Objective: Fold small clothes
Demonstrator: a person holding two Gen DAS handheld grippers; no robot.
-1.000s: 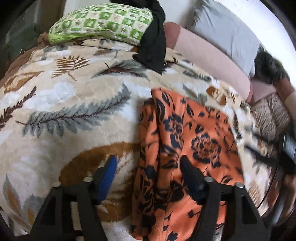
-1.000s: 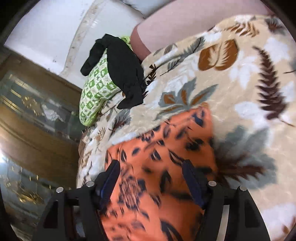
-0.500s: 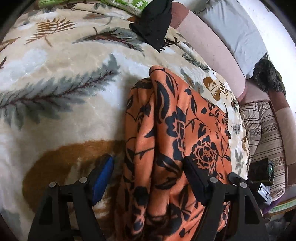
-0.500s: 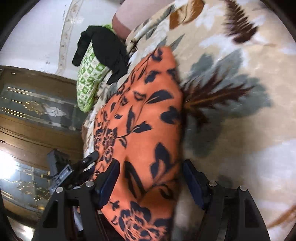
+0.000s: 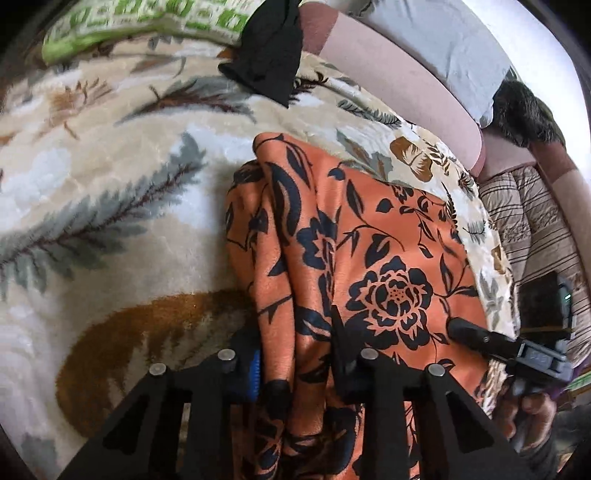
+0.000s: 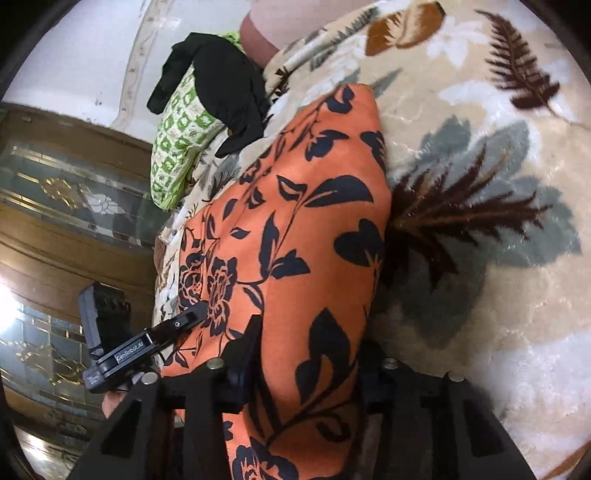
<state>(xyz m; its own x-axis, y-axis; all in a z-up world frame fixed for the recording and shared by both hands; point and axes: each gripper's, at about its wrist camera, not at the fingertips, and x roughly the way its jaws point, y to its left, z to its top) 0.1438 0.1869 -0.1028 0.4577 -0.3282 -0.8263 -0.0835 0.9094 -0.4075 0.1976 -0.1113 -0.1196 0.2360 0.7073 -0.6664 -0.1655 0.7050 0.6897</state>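
Note:
An orange garment with a black flower print [image 5: 354, 243] lies on the leaf-patterned blanket [image 5: 110, 192]. My left gripper [image 5: 295, 354] is shut on the garment's bunched near-left edge, cloth pinched between its fingers. My right gripper [image 6: 306, 354] is shut on the opposite near edge of the same garment [image 6: 295, 229]. The right gripper's finger also shows at the right of the left wrist view [image 5: 476, 336]. The left gripper shows at the left of the right wrist view [image 6: 147, 347].
A green checked pillow [image 5: 147, 26] with a black garment [image 5: 269, 62] draped on it lies at the far end of the bed. Pink and grey bolsters [image 5: 399, 85] line the right side. A wooden cabinet with glass [image 6: 55, 206] stands beside the bed.
Both grippers went from open over the garment to shut on its near edges. The cloth has bunched up between the fingers.

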